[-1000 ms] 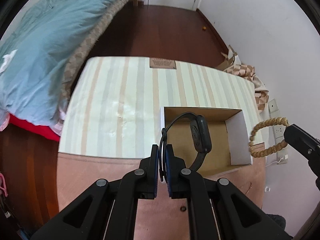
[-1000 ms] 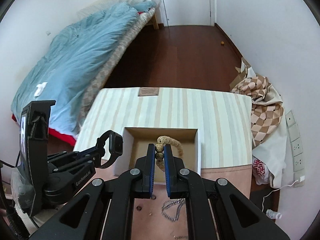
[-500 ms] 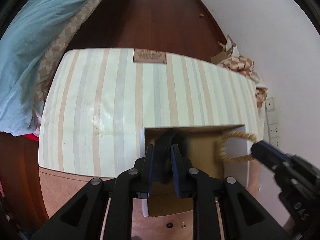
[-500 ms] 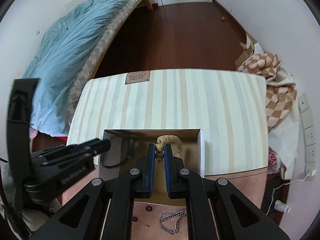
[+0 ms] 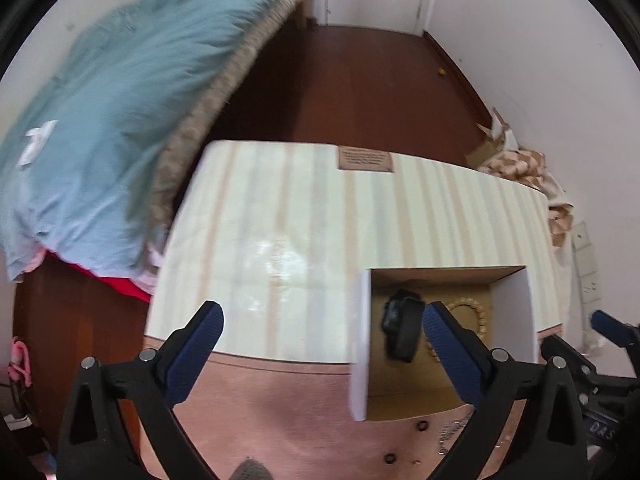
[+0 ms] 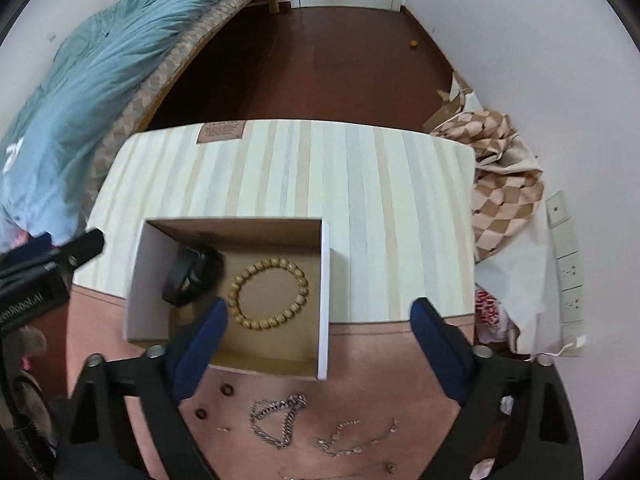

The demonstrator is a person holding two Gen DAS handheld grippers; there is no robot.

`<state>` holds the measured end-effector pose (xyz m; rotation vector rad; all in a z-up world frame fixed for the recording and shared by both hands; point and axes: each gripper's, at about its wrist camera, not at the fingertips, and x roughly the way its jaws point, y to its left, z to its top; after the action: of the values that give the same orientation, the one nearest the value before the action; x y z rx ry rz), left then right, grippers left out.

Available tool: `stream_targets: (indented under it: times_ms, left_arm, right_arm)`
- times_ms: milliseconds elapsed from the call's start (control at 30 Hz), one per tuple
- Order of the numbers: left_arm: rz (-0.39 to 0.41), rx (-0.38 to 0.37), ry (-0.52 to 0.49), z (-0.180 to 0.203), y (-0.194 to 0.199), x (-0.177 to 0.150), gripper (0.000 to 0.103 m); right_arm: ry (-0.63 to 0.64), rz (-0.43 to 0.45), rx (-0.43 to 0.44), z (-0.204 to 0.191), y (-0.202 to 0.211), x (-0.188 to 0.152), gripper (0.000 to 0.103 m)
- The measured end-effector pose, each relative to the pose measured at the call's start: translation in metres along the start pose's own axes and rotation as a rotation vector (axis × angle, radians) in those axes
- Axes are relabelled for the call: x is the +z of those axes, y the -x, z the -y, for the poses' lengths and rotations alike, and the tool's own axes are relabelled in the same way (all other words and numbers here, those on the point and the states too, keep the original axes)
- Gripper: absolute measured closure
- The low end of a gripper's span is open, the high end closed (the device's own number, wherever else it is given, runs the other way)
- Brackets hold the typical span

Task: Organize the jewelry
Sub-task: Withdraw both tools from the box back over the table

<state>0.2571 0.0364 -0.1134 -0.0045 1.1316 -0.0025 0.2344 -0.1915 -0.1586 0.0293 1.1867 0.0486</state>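
The cardboard box (image 6: 325,300) sits open at the near edge of the striped mat (image 6: 360,184). Only the right wrist view shows the silver chain (image 6: 276,420) and the finer chain (image 6: 352,438) on the bare board in front of the box; the left view is blurred there. Inside the box, the bead bracelet (image 6: 268,294) lies flat as an open ring right of the black watch (image 6: 192,276), whose long axis leans toward the box's left wall. The left gripper (image 5: 320,332) and the right gripper (image 6: 318,320) both hang with jaws spread wide, holding nothing.
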Motion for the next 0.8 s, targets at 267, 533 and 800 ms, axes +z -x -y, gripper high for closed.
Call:
stream_targets:
  times_ms: [267,533,800]
  left_arm:
    - [0.023,0.036,-0.011,0.002,0.006,-0.038,0.0]
    - [0.032,0.029,0.009,0.004,0.022,-0.066,0.0]
    - [0.092,0.031,0.007,0.01,0.062,-0.087,0.0]
  right_arm:
    - [-0.012,0.012,-0.071,-0.004,-0.008,-0.036,0.002]
    - [-0.038,0.072,-0.095,0.003,0.015,-0.062,0.002]
    - [-0.027,0.167,-0.106,0.0,0.067,-0.085,0.002]
